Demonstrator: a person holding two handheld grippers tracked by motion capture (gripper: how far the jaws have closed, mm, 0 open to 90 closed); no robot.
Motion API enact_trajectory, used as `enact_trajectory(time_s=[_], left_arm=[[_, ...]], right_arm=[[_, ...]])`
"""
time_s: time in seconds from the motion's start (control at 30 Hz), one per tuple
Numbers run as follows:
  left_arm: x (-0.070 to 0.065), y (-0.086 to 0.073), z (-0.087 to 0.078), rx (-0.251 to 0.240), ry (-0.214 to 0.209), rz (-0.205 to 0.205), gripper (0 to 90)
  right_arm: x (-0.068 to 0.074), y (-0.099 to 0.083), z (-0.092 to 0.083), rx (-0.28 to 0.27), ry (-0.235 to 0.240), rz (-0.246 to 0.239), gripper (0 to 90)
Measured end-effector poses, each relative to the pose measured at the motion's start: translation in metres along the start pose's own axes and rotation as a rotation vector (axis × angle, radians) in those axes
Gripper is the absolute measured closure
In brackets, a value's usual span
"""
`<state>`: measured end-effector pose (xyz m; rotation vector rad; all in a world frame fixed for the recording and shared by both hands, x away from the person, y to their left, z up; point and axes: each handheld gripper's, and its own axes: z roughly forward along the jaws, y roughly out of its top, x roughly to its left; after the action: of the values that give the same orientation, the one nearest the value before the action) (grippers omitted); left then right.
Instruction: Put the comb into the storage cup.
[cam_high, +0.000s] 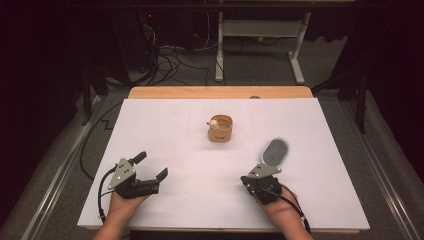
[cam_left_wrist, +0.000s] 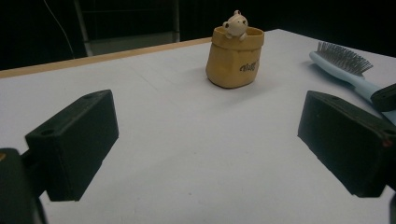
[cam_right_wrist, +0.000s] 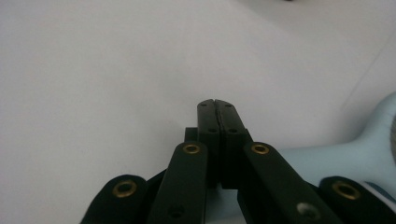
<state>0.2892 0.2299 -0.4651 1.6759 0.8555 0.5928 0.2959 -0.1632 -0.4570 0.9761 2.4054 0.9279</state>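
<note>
Near the desk's front edge the right gripper hovers with jaws pressed together, empty — the pale blue hairbrush lies just beside and beyond it, handle passing under the gripper, bristled head pointing toward the desk's far right corner.

Wood table w/ white sheet; on it tan pouch & blue hairbrush.

Dim room, white-covered bench with a wooden far edge at frame centre, grey carpeted floor beyond, tangled black cables at upper left, white-legged desk frame at upper centre, dark surroundings at both sides.
</note>
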Motion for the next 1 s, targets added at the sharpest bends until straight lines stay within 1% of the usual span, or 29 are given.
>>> enact_trajectory(time_s=[0.1, 0.13, 0.2, 0.27, 0.33, 0.37, 0.4, 0.43, 0.5, 0.53, 0.6, 0.63, 0.73, 0.77, 0.8, 0.87, 0.9, 0.93, 1.0], left_arm=[[0.0, 0.0, 0.0, 0.001, -0.001, 0.001, 5.8], [0.0, 0.0, 0.0, 0.001, 0.001, 0.0, 5.8], [0.0, 0.0, 0.0, 0.002, 0.003, -0.006, 5.8], [0.001, 0.0, 0.0, 0.004, 0.002, -0.011, 5.8], [0.0, 0.0, 0.001, 0.005, 0.0, -0.008, 5.8], [0.0, 0.0, 0.001, 0.005, -0.001, -0.008, 5.8], [0.0, 0.0, 0.001, 0.006, -0.002, -0.008, 5.8], [0.0, 0.0, 0.001, 0.005, -0.003, -0.007, 5.7], [0.0, 0.0, 0.001, 0.006, -0.005, -0.008, 5.8], [0.0, 0.0, 0.001, 0.007, -0.006, -0.009, 5.8], [0.0, 0.0, 0.001, 0.011, -0.007, -0.01, 5.8], [0.0, 0.0, 0.001, 0.012, -0.006, -0.014, 5.8], [0.0, 0.0, 0.001, 0.01, -0.004, -0.013, 5.8], [0.0, 0.0, 0.001, 0.01, -0.004, -0.013, 5.8], [0.0, 0.0, 0.001, 0.011, -0.005, -0.012, 5.8], [0.0, -0.001, 0.001, 0.011, -0.005, -0.013, 5.8], [0.0, -0.001, 0.001, 0.012, -0.005, -0.012, 5.8], [0.0, -0.001, 0.002, 0.012, -0.006, -0.012, 5.8], [0.0, -0.001, 0.002, 0.013, -0.007, -0.011, 5.8]], right_arm=[[-0.003, -0.007, -0.007, 0.01, -0.007, -0.007, 90.0], [-0.004, -0.01, -0.009, 0.008, -0.003, 0.006, 90.0], [-0.007, -0.013, -0.014, -0.004, 0.0, 0.011, 90.0], [-0.009, -0.017, -0.019, 0.005, -0.013, 0.016, 90.0], [-0.012, -0.022, -0.021, 0.008, -0.009, 0.025, 90.0], [-0.015, -0.025, -0.027, 0.005, -0.015, 0.036, 90.0], [-0.015, -0.025, -0.027, 0.005, -0.015, 0.036, 90.0], [-0.017, -0.026, -0.029, 0.009, -0.026, 0.034, 90.0], [-0.023, -0.034, -0.035, 0.011, -0.035, 0.05, 90.0], [-0.023, -0.034, -0.035, 0.011, -0.035, 0.05, 90.0], [-0.029, -0.04, -0.041, 0.008, -0.04, 0.076, 90.0], [-0.031, -0.041, -0.042, 0.014, -0.046, 0.074, 90.0], [-0.038, -0.048, -0.048, 0.017, -0.056, 0.098, 90.0], [-0.038, -0.048, -0.048, 0.017, -0.056, 0.098, 90.0], [-0.043, -0.053, -0.052, 0.02, -0.068, 0.113, 90.0], [-0.046, -0.055, -0.054, 0.023, -0.071, 0.118, 90.0], [-0.051, -0.06, -0.057, 0.022, -0.08, 0.134, 90.0], [-0.054, -0.063, -0.059, 0.022, -0.084, 0.146, 90.0], [-0.058, -0.067, -0.063, 0.025, -0.098, 0.155, 90.0]])
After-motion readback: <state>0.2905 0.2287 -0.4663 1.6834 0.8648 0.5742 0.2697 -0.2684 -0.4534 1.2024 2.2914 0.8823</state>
